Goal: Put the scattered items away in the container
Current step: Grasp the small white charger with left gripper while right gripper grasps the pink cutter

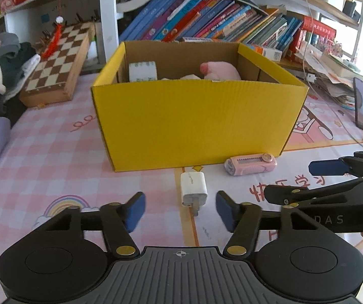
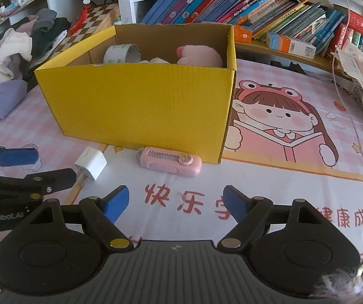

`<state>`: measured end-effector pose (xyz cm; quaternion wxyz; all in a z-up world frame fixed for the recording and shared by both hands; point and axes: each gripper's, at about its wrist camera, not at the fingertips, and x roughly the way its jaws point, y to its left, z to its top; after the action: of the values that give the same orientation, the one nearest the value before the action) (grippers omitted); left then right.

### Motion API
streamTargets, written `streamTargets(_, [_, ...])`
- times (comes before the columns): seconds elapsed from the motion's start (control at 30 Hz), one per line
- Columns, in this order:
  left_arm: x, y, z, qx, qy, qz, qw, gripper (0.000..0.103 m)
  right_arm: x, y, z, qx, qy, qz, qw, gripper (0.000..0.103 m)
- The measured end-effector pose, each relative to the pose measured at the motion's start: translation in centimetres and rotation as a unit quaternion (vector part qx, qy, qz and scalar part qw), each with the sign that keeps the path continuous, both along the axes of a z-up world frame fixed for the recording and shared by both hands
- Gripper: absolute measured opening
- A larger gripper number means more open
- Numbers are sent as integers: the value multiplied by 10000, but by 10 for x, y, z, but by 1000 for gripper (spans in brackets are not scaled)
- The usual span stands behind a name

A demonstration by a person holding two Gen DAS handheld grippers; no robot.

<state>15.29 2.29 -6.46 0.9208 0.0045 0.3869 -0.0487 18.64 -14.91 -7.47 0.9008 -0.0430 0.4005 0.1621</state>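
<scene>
Mat (image 2: 295, 177) with pink checks and a cartoon girl reading covers the desk, and everything else sits on it. Books (image 1: 206, 20) lean in a long row on the shelf at the back, with a chessboard (image 1: 57, 58) and a heap of clothes (image 1: 1, 60) off to the left.

Next in size is the yellow cardboard box (image 1: 194, 121), open at the top and standing in the middle of the mat. Inside it, against the far wall, are a roll of tape (image 1: 142, 71) on the left and a pink plush toy (image 1: 219, 71) on the right, with something pale between them that is too hidden to name.

Both grippers hover low over the mat in front of the box. The left gripper (image 1: 180, 211) has its blue-padded jaws spread wide and holds nothing; it points at the charger. The right gripper (image 2: 176, 202) is likewise spread apart and empty, aimed toward the pink cutter, and its fingers reach into the left view from the right edge.

Two small items lie loose outside the box, near its front wall. The pink utility knife (image 2: 171, 163) lies flat just in front of the box's right corner. The white charger plug (image 1: 193, 188) lies on the mat to its left, prongs facing the left gripper, apart from both the knife and the box.
</scene>
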Motion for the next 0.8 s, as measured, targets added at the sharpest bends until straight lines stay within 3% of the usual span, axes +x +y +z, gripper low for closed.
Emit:
streamTargets(0.13, [12,-2,-5,-37,64,-27,10000,53,8,-1,-4,23,50,-8,10000,81])
streamTargets(0.47, [33,-6,-23,-37,316,-225,9992,35,28,-1,-11,85,151,-39,9998,81])
streamTargets(0.53, [34,-4,-24,-69,346,-241,9991,24,31,0,-11,96,169,-39,9998,81])
streamTargets(0.8, [26,15,-14,-146,272,-8,9995,24,40,16,-16,84,209,-159,9996,81])
